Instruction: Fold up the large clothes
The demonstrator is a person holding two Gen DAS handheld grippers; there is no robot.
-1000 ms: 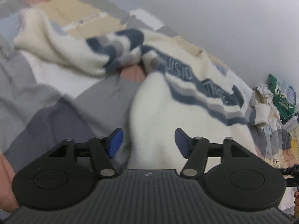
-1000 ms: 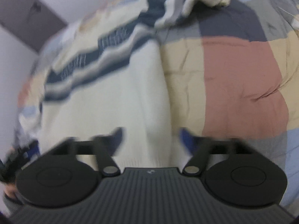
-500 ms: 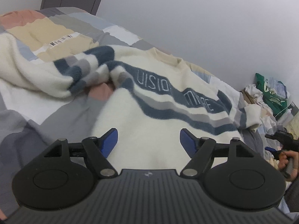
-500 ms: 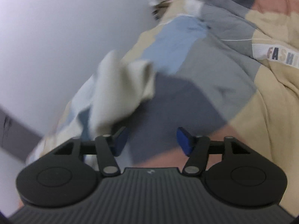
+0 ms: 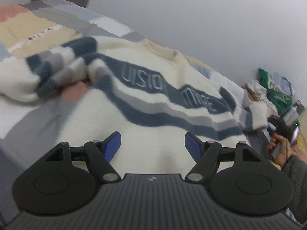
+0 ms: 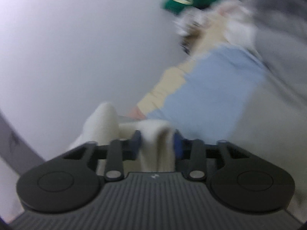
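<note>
Soft, even, cool light fills both views; no single source shows and shadows are faint, limited to the folds of the sweater [image 5: 153, 99]. No glare appears on the pale wall [image 5: 201, 15]. In the left wrist view, motion blur smears the left of the frame, while the lettering at centre stays readable. In the right wrist view blur is heavy throughout: the clothes pile [image 6: 207, 5] at upper right is streaked, and only the gripper housing at the bottom is fairly sharp. Fisheye distortion bends straight edges, and dark vignetting rounds the corners.
</note>
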